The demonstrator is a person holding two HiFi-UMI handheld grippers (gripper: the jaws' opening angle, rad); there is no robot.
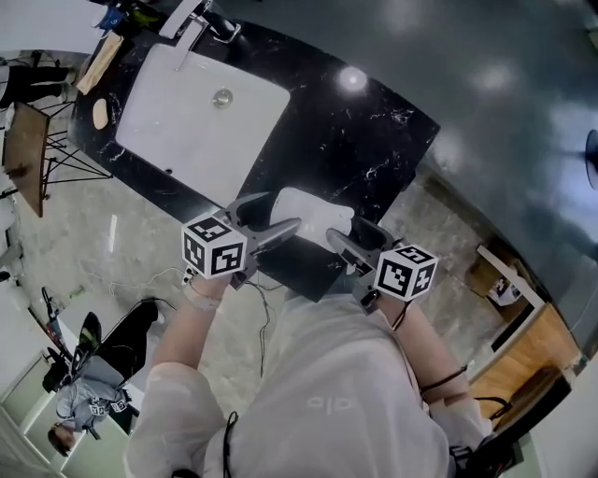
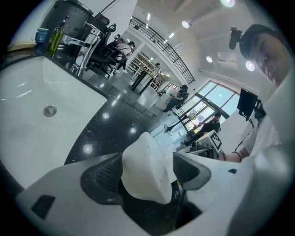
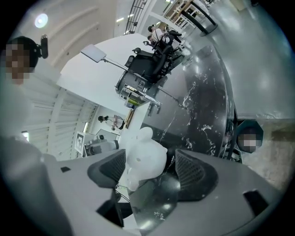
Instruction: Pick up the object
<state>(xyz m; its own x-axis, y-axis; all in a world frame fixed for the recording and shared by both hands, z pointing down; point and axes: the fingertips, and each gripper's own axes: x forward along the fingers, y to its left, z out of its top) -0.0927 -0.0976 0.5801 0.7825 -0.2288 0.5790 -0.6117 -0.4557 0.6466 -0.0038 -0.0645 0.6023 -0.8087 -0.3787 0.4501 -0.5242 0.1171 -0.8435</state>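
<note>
A white, rounded, lumpy object (image 1: 313, 213) lies on the black marble counter (image 1: 364, 131) close to its near edge. My left gripper (image 1: 266, 217) reaches it from the left and my right gripper (image 1: 360, 238) from the right. In the left gripper view the object (image 2: 147, 168) fills the space between the wide-spread jaws of the left gripper (image 2: 146, 171), and I cannot tell that either pad presses it. In the right gripper view the object (image 3: 143, 159) sits by the left pad of the right gripper (image 3: 150, 170), with a plain gap to the right pad.
A white sink basin (image 1: 168, 112) with a faucet (image 1: 201, 23) is set into the counter's far left. A wooden board (image 1: 98, 61) lies at the sink's left end. Grey tiled floor borders the counter; a wooden cabinet (image 1: 528, 355) stands at right.
</note>
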